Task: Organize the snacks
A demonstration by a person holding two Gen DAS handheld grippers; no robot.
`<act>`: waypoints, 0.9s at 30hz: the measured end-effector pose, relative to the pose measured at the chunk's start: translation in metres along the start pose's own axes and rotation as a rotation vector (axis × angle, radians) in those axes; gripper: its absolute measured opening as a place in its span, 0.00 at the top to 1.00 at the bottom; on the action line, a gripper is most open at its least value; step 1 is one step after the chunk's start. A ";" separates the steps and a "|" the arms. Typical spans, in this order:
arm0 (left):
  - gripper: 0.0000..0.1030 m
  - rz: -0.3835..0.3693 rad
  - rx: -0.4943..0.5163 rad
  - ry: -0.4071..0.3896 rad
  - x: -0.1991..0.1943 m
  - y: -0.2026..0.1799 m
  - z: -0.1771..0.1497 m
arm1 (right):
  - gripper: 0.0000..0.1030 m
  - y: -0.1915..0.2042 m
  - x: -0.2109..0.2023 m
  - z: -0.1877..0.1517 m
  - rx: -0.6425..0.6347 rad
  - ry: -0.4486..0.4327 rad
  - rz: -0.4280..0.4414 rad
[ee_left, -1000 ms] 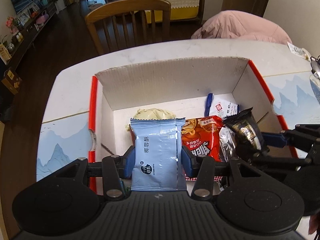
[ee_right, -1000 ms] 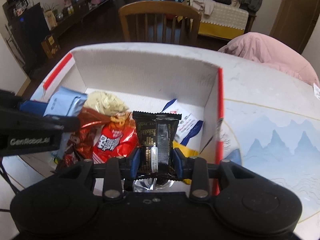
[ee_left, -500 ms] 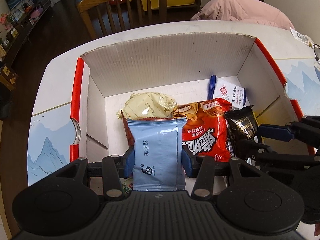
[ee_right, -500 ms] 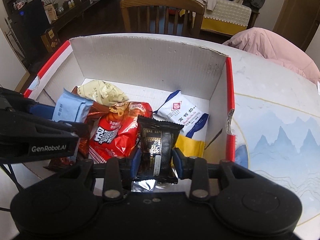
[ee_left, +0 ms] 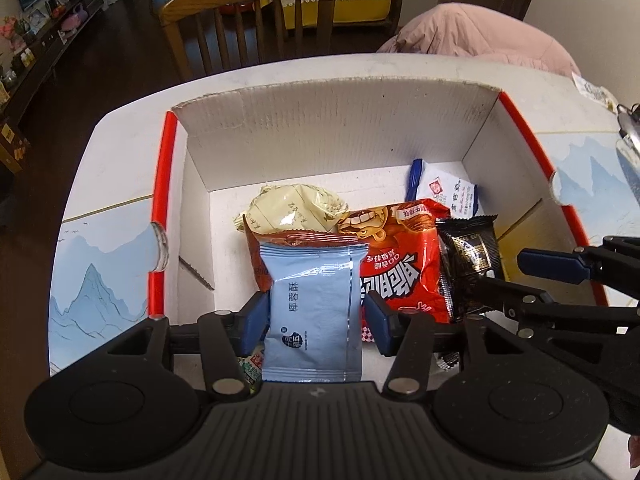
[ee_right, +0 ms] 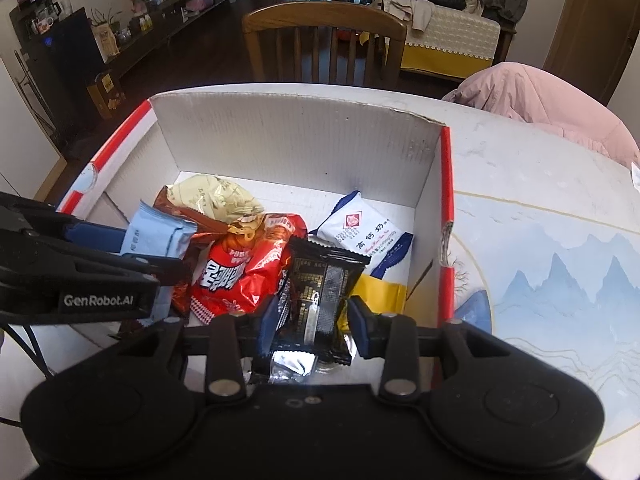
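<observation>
Left hand-held gripper [ee_left: 316, 316] opening; snacks [ee_left: 400, 264] fill box [ee_left: 340, 120].

The left gripper [ee_left: 314, 316] is opening (gap showing) beside the blue packet [ee_left: 312, 312].

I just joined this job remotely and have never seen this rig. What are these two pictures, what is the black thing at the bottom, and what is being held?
There is no robot arm: a person holds a two-finger gripper in each hand, each with a fisheye camera looking along its fingers. The black shape at the bottom is the gripper's own body.

The left wrist view shows the left gripper; its jaws are opening, with the light blue snack packet between them and a gap on its right side.

The right wrist view shows the right gripper with the black snack packet between its fingers.

Both hang over a cardboard box on the table, which holds a red snack bag and a white milk packet.
</observation>
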State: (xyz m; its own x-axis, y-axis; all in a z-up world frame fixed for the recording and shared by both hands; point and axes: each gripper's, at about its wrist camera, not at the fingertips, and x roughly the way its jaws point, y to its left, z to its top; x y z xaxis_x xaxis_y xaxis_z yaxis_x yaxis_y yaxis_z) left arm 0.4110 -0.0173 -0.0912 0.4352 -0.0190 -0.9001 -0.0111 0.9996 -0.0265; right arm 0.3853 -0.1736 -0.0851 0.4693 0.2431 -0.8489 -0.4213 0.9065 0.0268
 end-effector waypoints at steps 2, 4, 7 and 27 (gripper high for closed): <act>0.44 -0.005 -0.008 -0.013 -0.007 0.002 -0.002 | 0.64 0.000 -0.005 -0.001 0.005 -0.008 0.001; 0.44 -0.011 -0.015 -0.027 -0.014 0.003 -0.004 | 0.63 -0.001 -0.012 -0.003 0.011 -0.017 0.004; 0.44 -0.010 -0.020 -0.053 -0.027 0.003 -0.008 | 0.63 -0.001 -0.023 -0.005 0.015 -0.039 0.014; 0.33 -0.040 -0.021 -0.214 -0.112 0.007 -0.056 | 0.12 0.016 -0.101 -0.030 0.024 -0.223 0.074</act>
State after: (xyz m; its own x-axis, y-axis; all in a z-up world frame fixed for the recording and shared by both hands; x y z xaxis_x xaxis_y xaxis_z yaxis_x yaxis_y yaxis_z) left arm 0.3122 -0.0089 -0.0153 0.6167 -0.0516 -0.7855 -0.0080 0.9974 -0.0718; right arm 0.3077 -0.1936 -0.0149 0.5993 0.3767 -0.7064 -0.4430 0.8910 0.0993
